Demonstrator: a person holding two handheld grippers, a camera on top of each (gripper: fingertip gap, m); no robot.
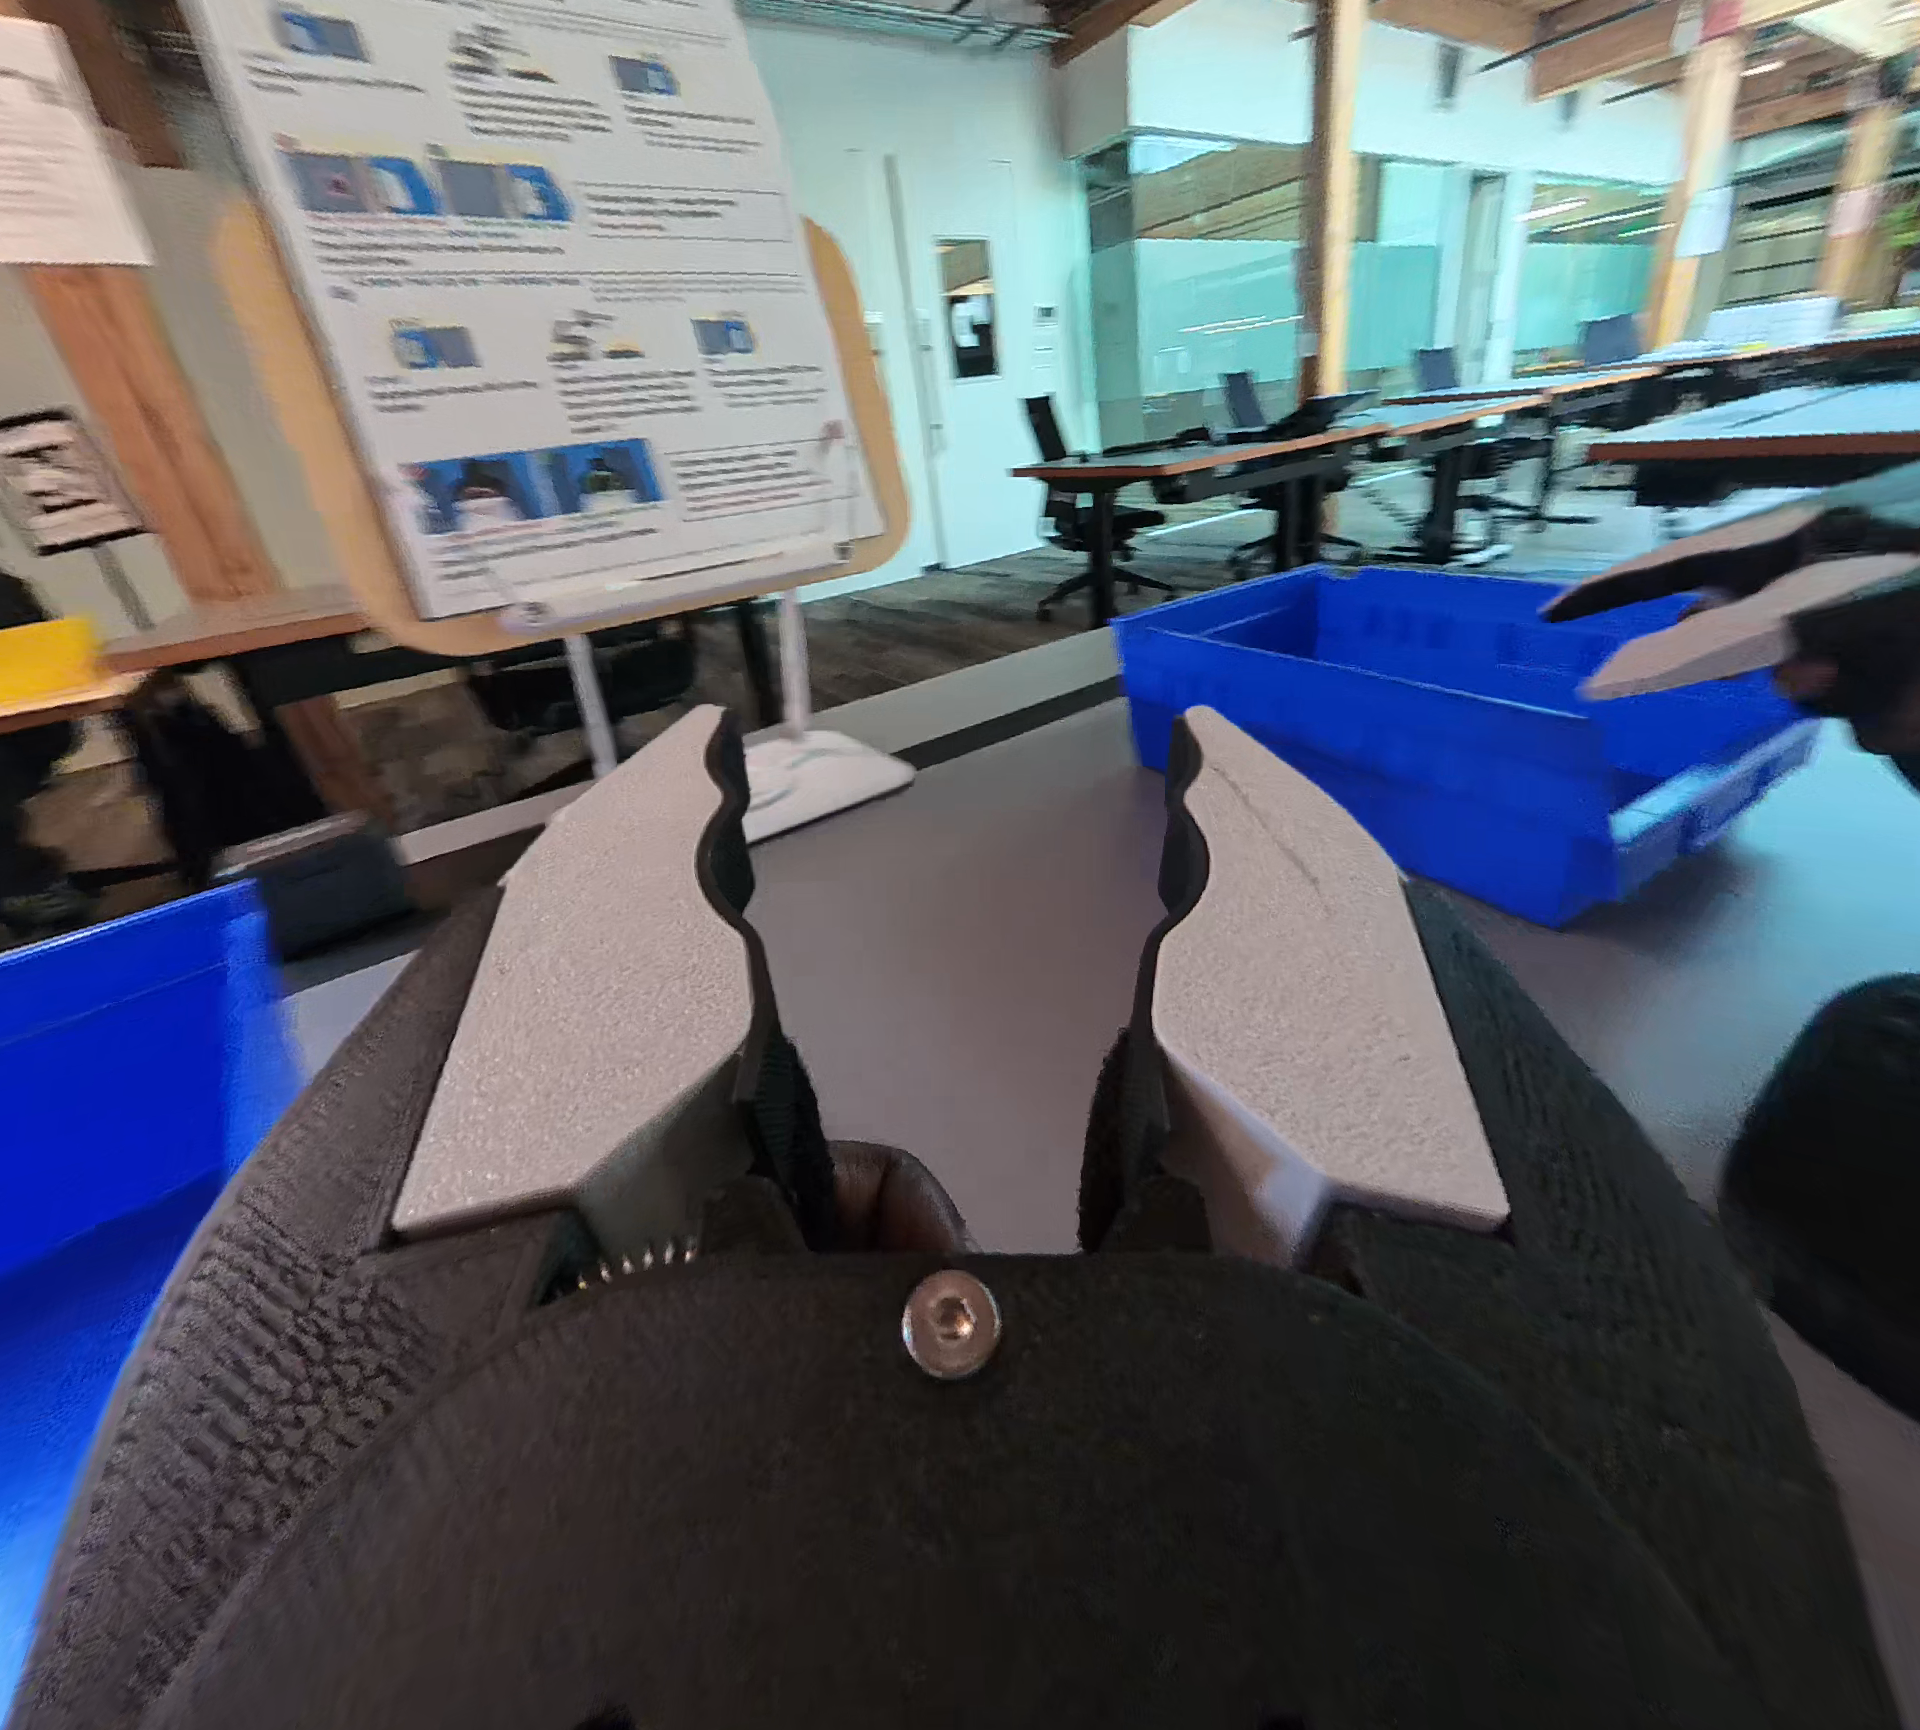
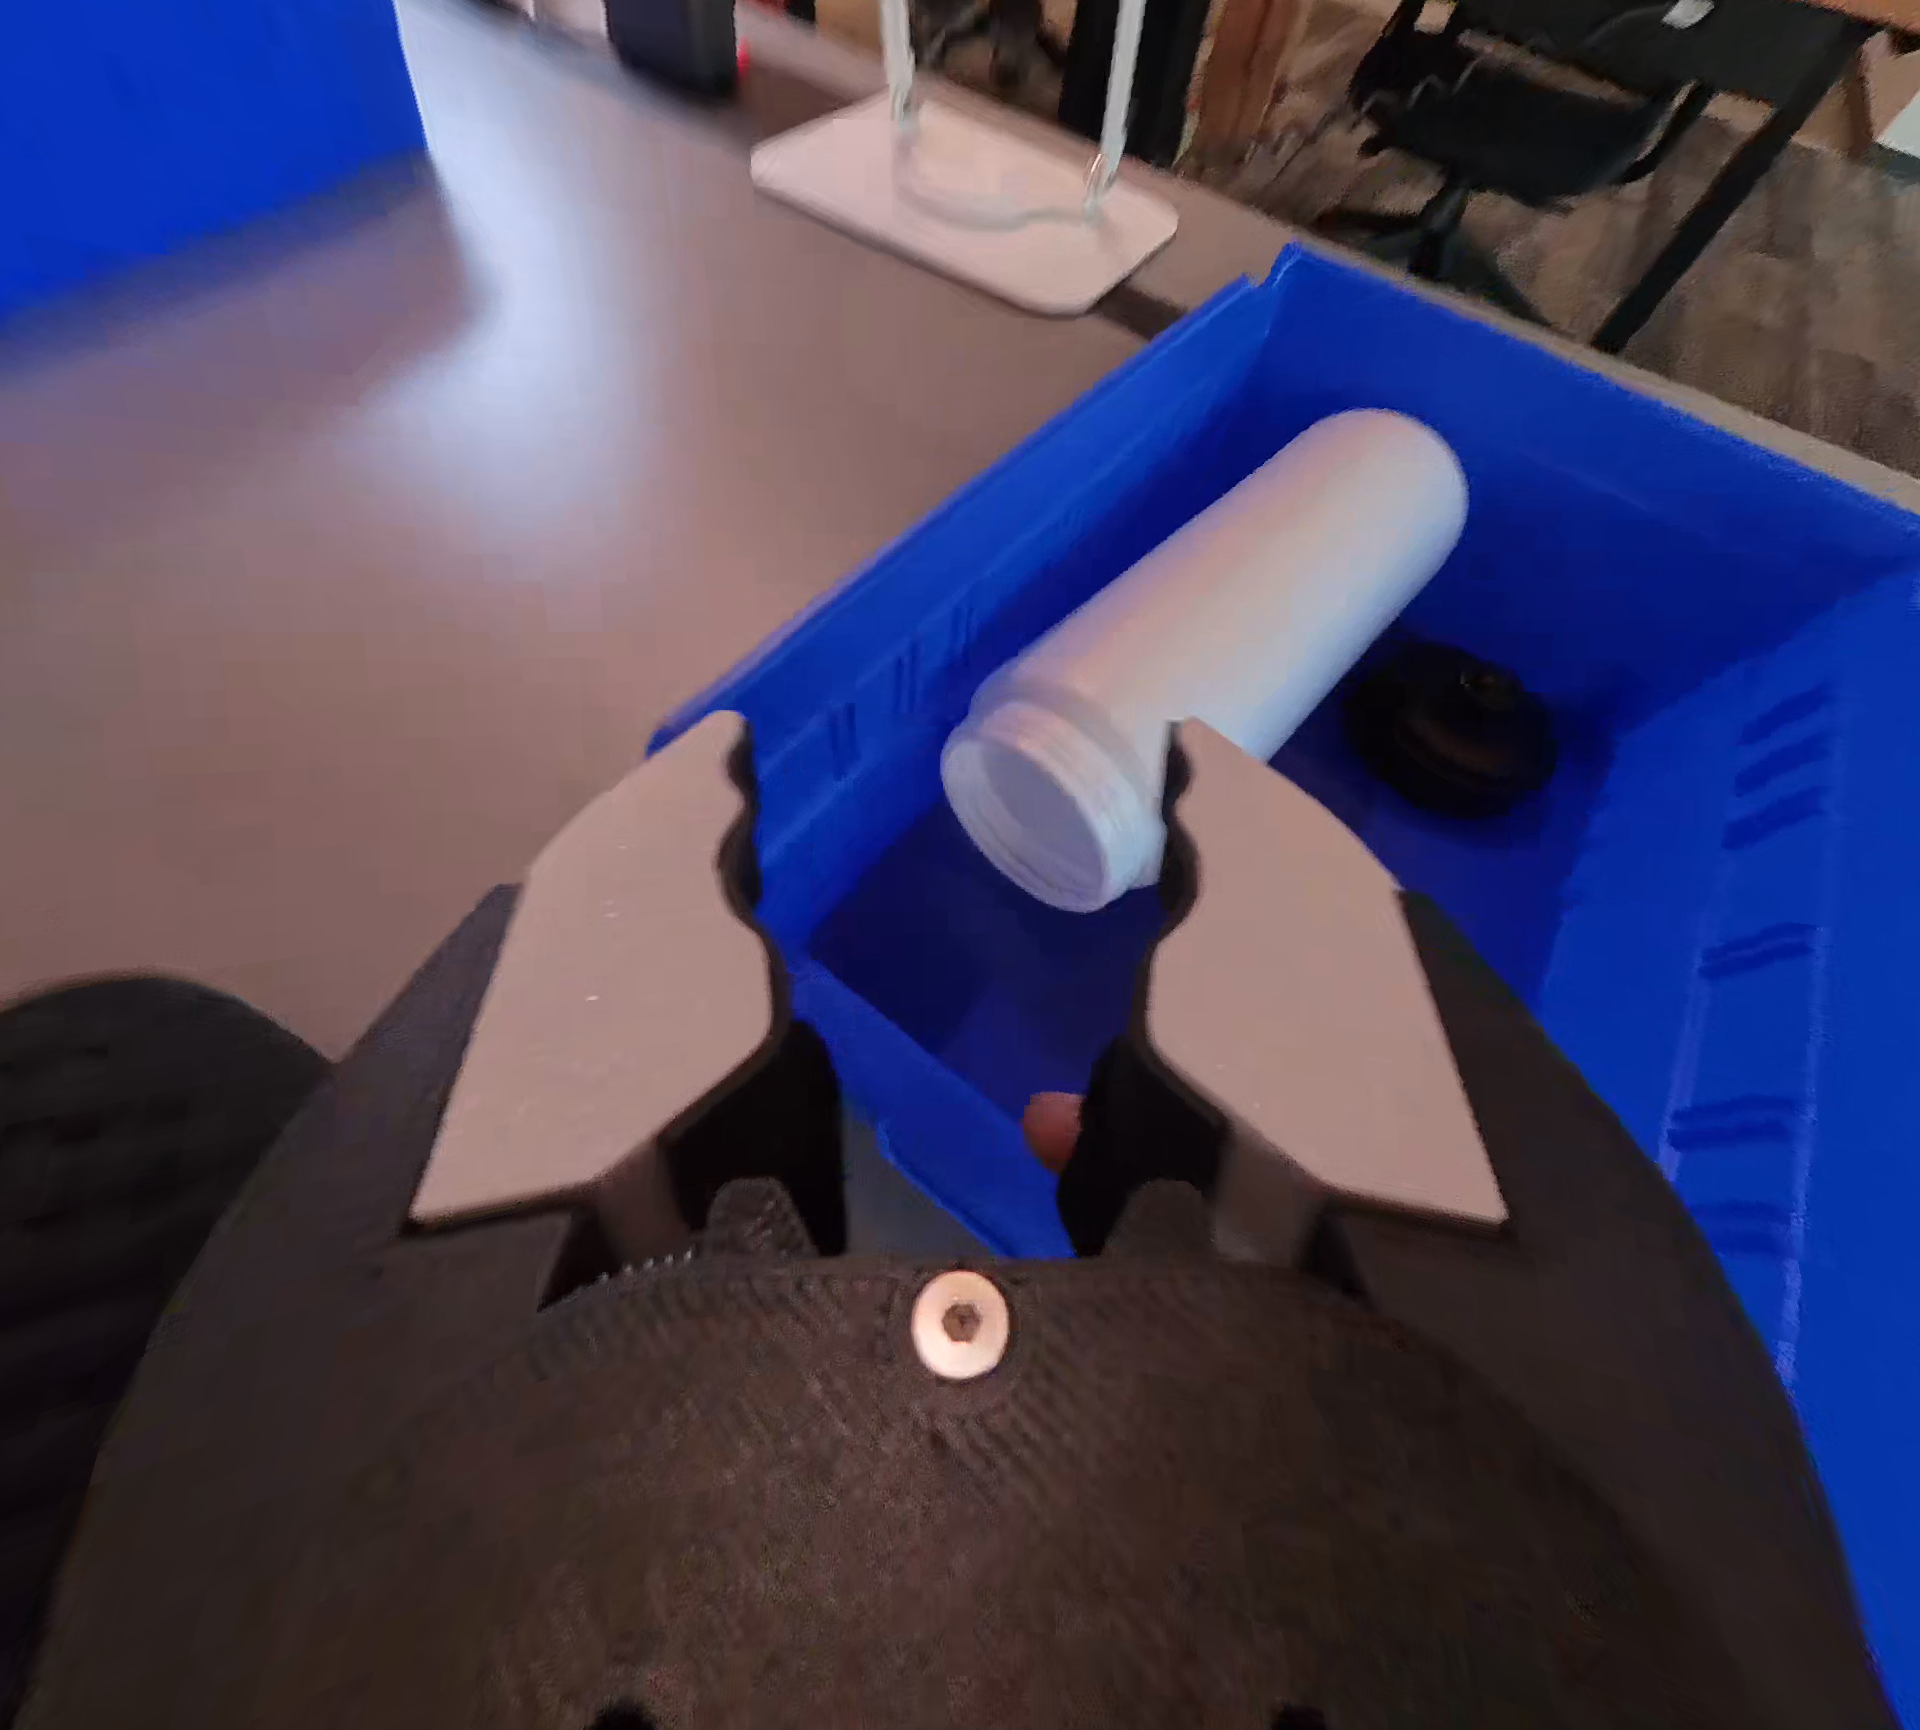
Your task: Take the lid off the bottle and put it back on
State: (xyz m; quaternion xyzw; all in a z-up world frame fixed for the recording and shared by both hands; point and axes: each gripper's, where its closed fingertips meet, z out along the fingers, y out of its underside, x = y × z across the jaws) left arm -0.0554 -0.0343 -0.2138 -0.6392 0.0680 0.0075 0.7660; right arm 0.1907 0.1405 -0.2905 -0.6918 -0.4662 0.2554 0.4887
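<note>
Dark grey table (image 1: 966,932) with a smooth matte top, set in an open office of timber beams, glass partitions and long desks with black chairs (image 1: 1081,496) beyond. At the far edge of the table, a white stand (image 2: 966,205) carrying an instruction board (image 1: 499,215). Blue bin (image 2: 1621,537) near the right end of the table, a second blue bin (image 1: 114,1057) at the left. Inside the right-hand bin, a white bottle (image 2: 1236,631) lying on its side, threaded mouth uncapped and turned toward the camera; a black lid (image 2: 1455,724) resting on the bin floor just beside the bottle's body, toward the far right corner. Right gripper (image 2: 961,735) poised above the near end of that bin, tilted downward, jaws spread wide and empty, bottle mouth showing between the fingertips in this view. Left gripper (image 1: 951,724) held level over the middle of the table, pointed at the far edge, jaws likewise parted with nothing between them. Both views partly blurred.
</note>
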